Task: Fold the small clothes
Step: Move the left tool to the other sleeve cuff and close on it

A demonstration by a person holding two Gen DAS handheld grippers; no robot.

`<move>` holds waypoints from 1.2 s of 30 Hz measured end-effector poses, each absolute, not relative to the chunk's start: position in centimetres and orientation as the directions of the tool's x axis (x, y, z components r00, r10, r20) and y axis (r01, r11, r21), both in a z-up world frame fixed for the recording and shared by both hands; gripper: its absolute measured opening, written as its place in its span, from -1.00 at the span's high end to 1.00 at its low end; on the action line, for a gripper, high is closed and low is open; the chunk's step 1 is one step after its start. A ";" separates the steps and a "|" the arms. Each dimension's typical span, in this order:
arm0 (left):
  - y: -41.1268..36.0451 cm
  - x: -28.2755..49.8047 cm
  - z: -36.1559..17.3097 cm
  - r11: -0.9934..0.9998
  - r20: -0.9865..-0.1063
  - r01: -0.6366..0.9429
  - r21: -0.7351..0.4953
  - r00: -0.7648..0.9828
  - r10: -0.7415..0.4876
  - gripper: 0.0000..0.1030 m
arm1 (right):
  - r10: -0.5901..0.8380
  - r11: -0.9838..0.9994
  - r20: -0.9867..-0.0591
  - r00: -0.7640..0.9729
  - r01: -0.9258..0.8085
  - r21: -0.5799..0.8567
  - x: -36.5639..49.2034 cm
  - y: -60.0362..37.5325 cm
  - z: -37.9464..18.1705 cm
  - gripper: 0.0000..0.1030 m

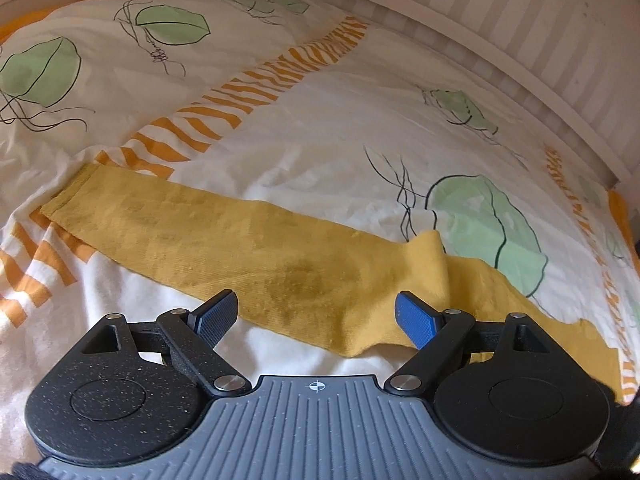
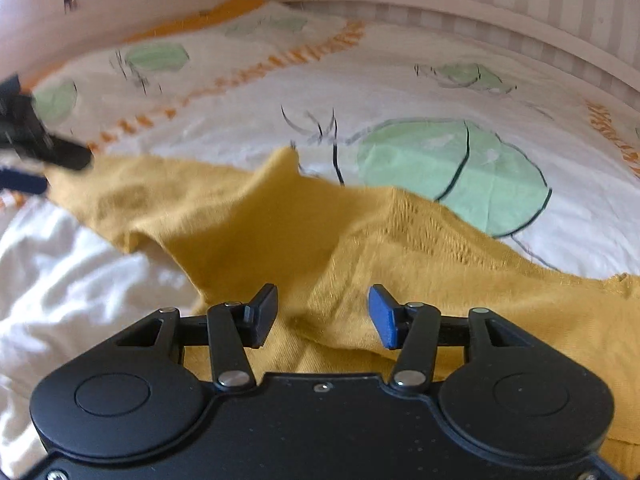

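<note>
A small mustard-yellow knit garment (image 1: 256, 256) lies stretched across the bed; it also shows in the right wrist view (image 2: 280, 240). One long narrow part runs to the left, and a raised fold (image 1: 428, 256) stands near its middle. My left gripper (image 1: 316, 316) is open just above the garment's near edge, holding nothing. My right gripper (image 2: 322, 312) is open over the rumpled wider part of the garment, holding nothing. The left gripper shows blurred at the left edge of the right wrist view (image 2: 44, 152), by the garment's narrow part.
The bed has a white duvet cover (image 1: 320, 120) with green leaf prints and orange striped bands. A white rail (image 1: 500, 64) and a striped wall run along the far side. Rumpled white bedding (image 2: 80, 260) lies at the near left.
</note>
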State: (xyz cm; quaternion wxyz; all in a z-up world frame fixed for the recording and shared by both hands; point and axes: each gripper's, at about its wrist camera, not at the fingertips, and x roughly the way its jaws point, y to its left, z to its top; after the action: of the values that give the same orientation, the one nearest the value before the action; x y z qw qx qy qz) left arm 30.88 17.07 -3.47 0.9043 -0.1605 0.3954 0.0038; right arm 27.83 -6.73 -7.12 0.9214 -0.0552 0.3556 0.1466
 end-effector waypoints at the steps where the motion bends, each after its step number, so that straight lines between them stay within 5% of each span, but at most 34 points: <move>1: 17.3 30.9 -3.4 0.946 -0.715 -0.138 -0.293 0.688 -0.121 -0.67 | 0.223 0.953 -0.681 0.697 -0.304 0.000 28.0 -6.7 -7.5 0.00; 2: 17.4 30.9 -3.4 0.944 -0.714 -0.142 -0.297 0.689 -0.121 -0.67 | 0.222 0.955 -0.678 0.701 -0.298 0.004 27.9 -7.0 -7.7 0.13; 3: 17.6 30.9 -3.4 0.942 -0.714 -0.146 -0.302 0.690 -0.121 -0.67 | 0.224 0.958 -0.671 0.706 -0.287 0.018 27.9 -7.3 -7.6 0.54; 4: 17.8 30.9 -3.3 0.940 -0.713 -0.150 -0.305 0.691 -0.121 -0.67 | 0.228 0.963 -0.670 0.707 -0.266 0.046 28.0 -7.8 -7.5 0.75; 11: 19.4 31.0 -3.0 0.929 -0.705 -0.196 -0.315 0.703 -0.091 -0.67 | 0.300 0.952 -0.614 0.730 -0.185 0.245 29.2 -8.3 -5.5 0.75; 17: 21.4 31.1 -3.2 0.914 -0.710 -0.256 -0.315 0.703 -0.048 -0.67 | 0.346 0.935 -0.661 0.666 -0.185 0.303 30.7 -6.9 -7.6 0.51; 21: 23.1 31.3 -3.5 0.899 -0.704 -0.277 -0.339 0.709 -0.046 -0.67 | 0.350 0.932 -0.608 0.713 -0.202 0.299 28.5 -7.8 -6.6 -0.28; 26: 27.1 31.3 -4.3 0.841 -0.691 -0.318 -0.438 0.717 -0.089 -0.68 | 0.312 0.948 -0.578 0.754 -0.205 0.244 25.2 -9.9 -5.7 -0.51; 36: 33.1 30.5 -6.1 0.738 -0.696 -0.466 -0.489 0.718 -0.008 -0.68 | 0.290 0.956 -0.612 0.736 -0.190 0.224 22.2 -11.6 -8.7 -0.57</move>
State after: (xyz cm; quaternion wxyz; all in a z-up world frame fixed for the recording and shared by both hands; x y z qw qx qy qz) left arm 30.51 33.10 -6.14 0.8632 -0.3371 0.3516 0.1327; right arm 22.22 -11.61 -8.69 0.9288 0.0734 0.3394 0.1292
